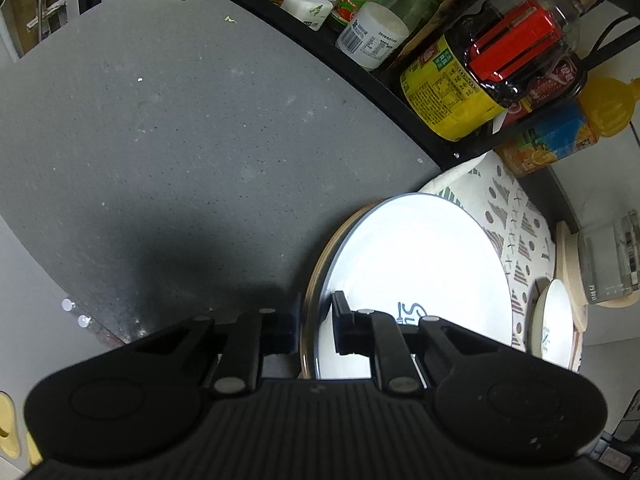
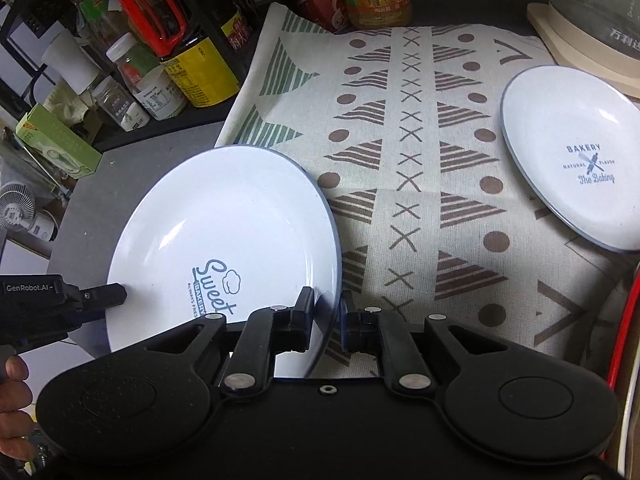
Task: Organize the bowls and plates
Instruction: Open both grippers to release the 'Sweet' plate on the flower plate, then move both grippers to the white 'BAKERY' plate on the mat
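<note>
My left tongs (image 1: 316,312) are clamped on the near left rim of the big white plate (image 1: 420,272). One pad sits outside under the brown-edged lip and the other lies on the white inside, with the rim pinched between them. From the other side I can see that inner finger resting flat on the plate's face, just left of the blue "Sweet Bakery" print, and my own hand (image 2: 12,368) behind it at the edge of the view.

My right tongs (image 2: 326,304) straddle the same plate at its near right rim. One finger is over the inside and the blue-padded one is outside, narrowly set with the rim between them. Whether those pads actually press on it I cannot tell.

The plate sits half over the grey counter (image 1: 160,140) and half over the patterned cloth (image 2: 408,120), and its right edge throws a shadow on the cloth.

The small plate (image 2: 568,152) with the "Bakery" print lies on the far right of the cloth, well apart from the big one, near a pale wooden board (image 2: 560,40) that carries a glass vessel.

Behind the counter, a black shelf (image 1: 320,44) holds crowded bottles and jars, among them a dark bottle with a yellow label (image 1: 452,92)
</note>
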Demonstrator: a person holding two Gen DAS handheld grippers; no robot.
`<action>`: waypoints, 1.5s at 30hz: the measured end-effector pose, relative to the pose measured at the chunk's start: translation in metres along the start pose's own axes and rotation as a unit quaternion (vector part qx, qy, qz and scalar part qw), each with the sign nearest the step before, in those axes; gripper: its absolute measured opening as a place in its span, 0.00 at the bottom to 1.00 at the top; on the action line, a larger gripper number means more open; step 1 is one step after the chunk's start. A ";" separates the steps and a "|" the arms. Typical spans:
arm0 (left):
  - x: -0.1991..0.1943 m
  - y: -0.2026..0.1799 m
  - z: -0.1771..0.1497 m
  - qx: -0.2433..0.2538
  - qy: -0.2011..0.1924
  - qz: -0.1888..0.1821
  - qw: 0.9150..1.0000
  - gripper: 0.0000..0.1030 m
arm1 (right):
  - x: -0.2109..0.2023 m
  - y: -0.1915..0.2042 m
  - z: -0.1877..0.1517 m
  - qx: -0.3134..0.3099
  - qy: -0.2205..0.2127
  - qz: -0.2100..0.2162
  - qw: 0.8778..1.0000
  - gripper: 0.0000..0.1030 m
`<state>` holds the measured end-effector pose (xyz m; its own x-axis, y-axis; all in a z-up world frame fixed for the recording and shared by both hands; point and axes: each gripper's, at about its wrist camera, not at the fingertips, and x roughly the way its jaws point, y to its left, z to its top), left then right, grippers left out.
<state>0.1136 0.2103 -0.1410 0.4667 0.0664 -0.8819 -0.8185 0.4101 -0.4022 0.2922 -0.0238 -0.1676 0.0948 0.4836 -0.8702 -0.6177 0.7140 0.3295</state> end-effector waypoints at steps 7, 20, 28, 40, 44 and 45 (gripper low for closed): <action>-0.006 -0.017 0.006 0.022 -0.002 0.043 0.999 0.36 | -0.018 0.005 0.006 -0.009 -0.011 0.010 1.000 0.33; -0.022 -0.045 0.007 0.066 0.000 0.050 0.997 0.78 | -0.043 -0.001 0.008 -0.008 -0.030 0.009 0.999 0.86; -0.026 -0.066 0.004 0.090 0.000 0.038 0.995 0.80 | -0.059 -0.014 0.014 0.000 -0.049 0.002 0.999 0.92; -0.008 -0.124 -0.008 0.144 0.018 -0.019 0.989 0.80 | -0.092 -0.054 0.025 0.040 -0.095 -0.027 0.994 0.93; -0.001 -0.147 -0.013 0.163 0.024 -0.041 0.985 0.80 | -0.104 -0.071 0.027 0.055 -0.108 -0.041 0.992 0.93; 0.001 -0.153 -0.014 0.169 0.024 -0.043 0.984 0.80 | -0.107 -0.075 0.028 0.060 -0.111 -0.045 0.991 0.93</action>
<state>0.2342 0.1349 -0.0835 0.5066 -0.0214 -0.8619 -0.6141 0.6927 -0.3782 0.3502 -0.1147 -0.0893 0.3235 0.5058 -0.7997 -0.5038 0.8075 0.3069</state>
